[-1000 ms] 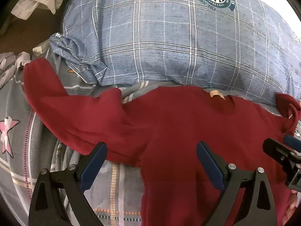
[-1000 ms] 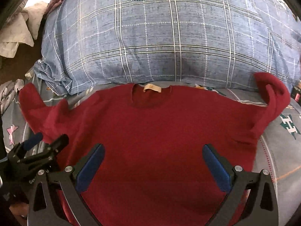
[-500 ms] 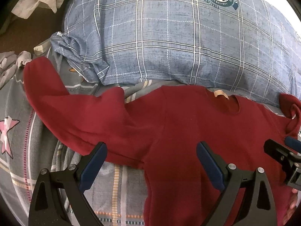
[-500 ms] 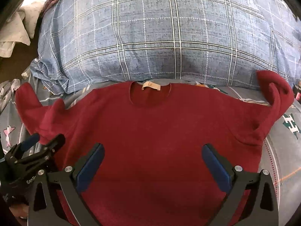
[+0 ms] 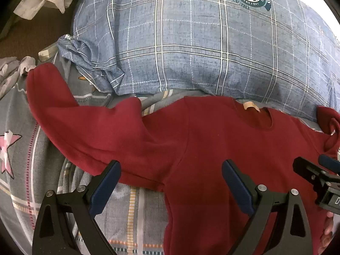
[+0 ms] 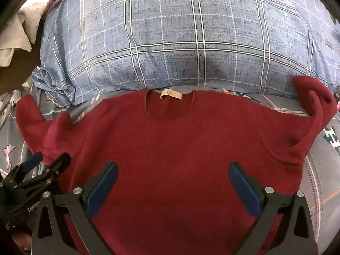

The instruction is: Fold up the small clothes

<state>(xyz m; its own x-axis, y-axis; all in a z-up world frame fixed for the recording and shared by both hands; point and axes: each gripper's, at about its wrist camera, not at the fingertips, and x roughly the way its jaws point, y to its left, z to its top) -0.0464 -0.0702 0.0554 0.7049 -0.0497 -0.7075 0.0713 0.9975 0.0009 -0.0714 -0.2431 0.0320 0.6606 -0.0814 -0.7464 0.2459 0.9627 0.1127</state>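
Sweater (image 6: 170, 148), dark red, lay spread front-up on the bed (image 6: 323, 170), its collar toward a blue plaid pillow (image 6: 191, 42) that sat just behind it. A tan label (image 6: 170, 94) showed inside the neck. One sleeve (image 5: 70, 116) stretched out flat toward the bed's left edge, with a small ridge of cloth raised near the shoulder; the other sleeve (image 6: 314, 110) curled back on itself beside the pillow. The left tool (image 5: 170, 176) hung over the sweater's left side and armpit, its jaws spread wide and gripping nothing. The right tool (image 6: 173, 182) hung over the middle of the chest, jaws likewise spread wide and empty. Each tool showed at the edge of the other's view. The bed cover was grey with stripes and a pink star (image 5: 8, 146). Pale crumpled cloth (image 5: 40, 2) lay beyond the pillow's left corner.
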